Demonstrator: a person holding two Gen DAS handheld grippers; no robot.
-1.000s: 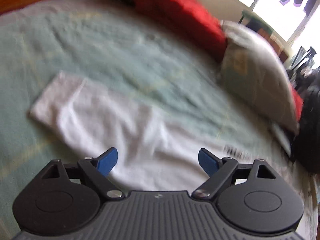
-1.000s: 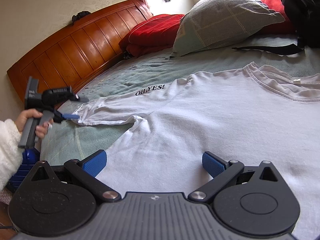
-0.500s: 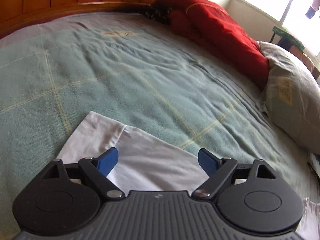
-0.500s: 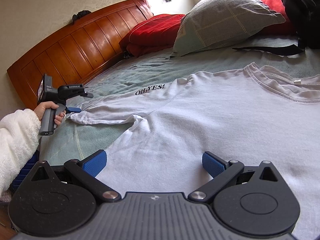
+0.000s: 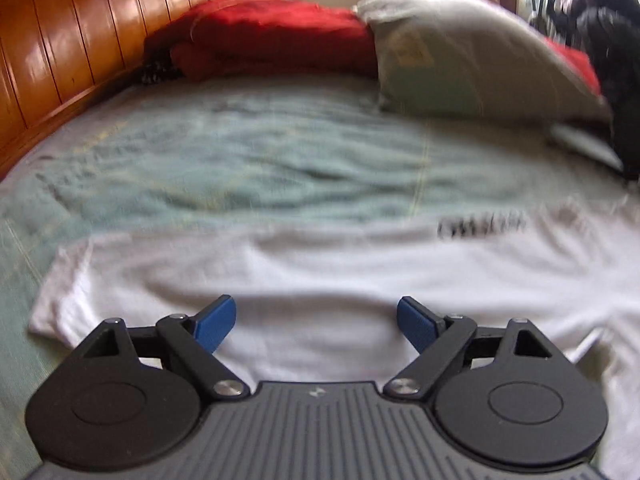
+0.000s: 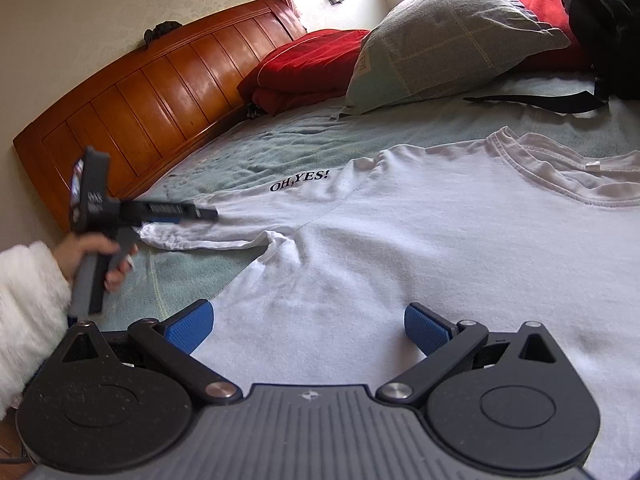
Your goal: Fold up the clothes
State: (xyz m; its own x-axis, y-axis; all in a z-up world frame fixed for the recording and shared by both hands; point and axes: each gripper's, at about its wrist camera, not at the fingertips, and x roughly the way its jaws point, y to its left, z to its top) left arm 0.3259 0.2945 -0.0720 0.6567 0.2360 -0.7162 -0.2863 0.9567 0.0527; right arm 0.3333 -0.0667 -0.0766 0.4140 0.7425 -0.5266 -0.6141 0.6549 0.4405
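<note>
Underneath everything lies a pale green bedspread (image 6: 288, 136) with thin yellow lines, woven and slightly rumpled, bounded by a glossy panelled wooden headboard (image 6: 160, 92) against a cream wall. A red pillow (image 6: 304, 64) and a grey-green checked pillow (image 6: 448, 36) sit at the far side, a black bag (image 6: 600, 20) beside them. The white T-shirt (image 6: 440, 240) is spread flat on the bedspread, soft cotton with a ribbed collar and "OH,YES!" printed near the shoulder. Compared with a second ago, the left gripper (image 5: 316, 318) has swung round from the sleeve's end to face along the sleeve toward the pillows, and its view is blurred. Its blue pads are wide and opening, nothing between them, hovering over the sleeve. The right gripper (image 6: 308, 326) has not shifted; its textured blue pads stand wide above the shirt's body, holding nothing. A fluffy white sleeve (image 6: 28, 312) covers the person's left arm.
</note>
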